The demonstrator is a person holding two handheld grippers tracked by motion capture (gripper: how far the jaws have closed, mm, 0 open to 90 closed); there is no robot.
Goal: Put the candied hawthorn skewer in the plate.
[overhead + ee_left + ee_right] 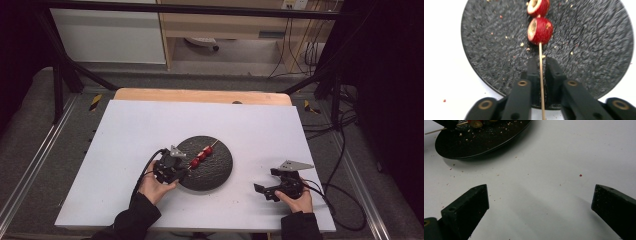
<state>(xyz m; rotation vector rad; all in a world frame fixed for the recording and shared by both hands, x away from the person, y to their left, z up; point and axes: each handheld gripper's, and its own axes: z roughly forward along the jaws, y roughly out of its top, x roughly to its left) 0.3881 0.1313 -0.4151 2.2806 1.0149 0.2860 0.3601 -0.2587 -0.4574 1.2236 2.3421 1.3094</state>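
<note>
The high view looks forward and down over the whole counter (150, 130). The left gripper view sits close above the black plate (486, 50), looking along its fingers (534, 72). The right gripper view skims low, catching that plate (474, 147) far off.

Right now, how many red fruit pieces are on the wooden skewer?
3, in a row along the thin wooden skewer over the round black plate: one nearest the left tongs, one in the middle, one toward the skewer's far tip. None looks hidden.

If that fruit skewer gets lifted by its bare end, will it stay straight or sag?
The skewer looks like a thin wooden stick, so probably stiff but snappable. Its red fruit pieces sit toward the far end, so it would likely dip there. Lying on the black plate, it might roll if pushed.
</note>
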